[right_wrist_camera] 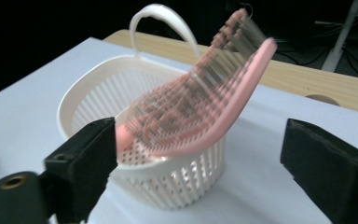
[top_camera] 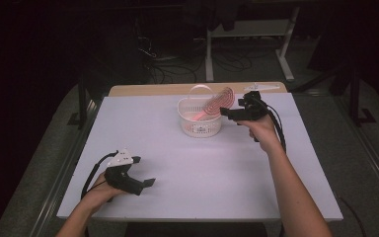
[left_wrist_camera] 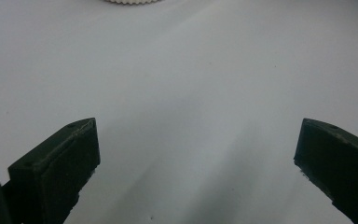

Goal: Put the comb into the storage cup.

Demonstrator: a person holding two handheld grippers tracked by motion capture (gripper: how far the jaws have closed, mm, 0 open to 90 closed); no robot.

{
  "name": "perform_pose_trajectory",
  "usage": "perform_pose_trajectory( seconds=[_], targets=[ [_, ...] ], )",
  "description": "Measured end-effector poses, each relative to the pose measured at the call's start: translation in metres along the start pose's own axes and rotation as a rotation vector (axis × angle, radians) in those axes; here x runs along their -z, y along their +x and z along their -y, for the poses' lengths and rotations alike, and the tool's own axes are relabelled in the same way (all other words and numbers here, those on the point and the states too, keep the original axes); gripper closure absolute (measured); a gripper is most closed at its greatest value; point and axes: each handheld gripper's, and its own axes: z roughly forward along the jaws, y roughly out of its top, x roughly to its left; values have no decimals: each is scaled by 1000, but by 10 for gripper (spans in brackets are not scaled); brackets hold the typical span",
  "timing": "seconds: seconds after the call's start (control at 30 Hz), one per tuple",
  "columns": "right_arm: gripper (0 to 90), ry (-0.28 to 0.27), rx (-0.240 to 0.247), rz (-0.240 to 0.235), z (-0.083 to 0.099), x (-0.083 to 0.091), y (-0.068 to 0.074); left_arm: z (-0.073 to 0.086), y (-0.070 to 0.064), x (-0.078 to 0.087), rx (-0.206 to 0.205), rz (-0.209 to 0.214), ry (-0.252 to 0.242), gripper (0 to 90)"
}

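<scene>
- The pink hairbrush [right_wrist_camera: 200, 107] lies in the white basket [right_wrist_camera: 93, 93], handle end down inside and its head sticking up over the rim on the side toward my right hand; it is blurred in the right gripper view, so I judge it is not at rest.
- Its long axis runs aslant, low inside the basket and rising out toward my right tongs [top_camera: 229, 113], with the bristles facing up and toward the basket's handle.
- My right tongs sit just beside the basket and brush head, jaws spread wide with nothing between them; the brush lies straight ahead of them, a little toward the left jaw.
- That makes my right hand [top_camera: 261, 129] much the nearer one for whatever comes next with the brush.
- My left tongs [top_camera: 140, 173] are well apart from the basket, low over the near left of the bench [top_camera: 227, 187], also wide open and empty, pointing over bare white surface toward the basket's foot [left_wrist_camera: 130, 2].
</scene>
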Motion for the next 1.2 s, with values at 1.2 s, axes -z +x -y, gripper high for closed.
perform_pose_trajectory(
  seconds=[1.2],
  targets=[
    [0,107,179,-78,69,25,45,0,4,5,-4,-8,-25,0]
  ],
)
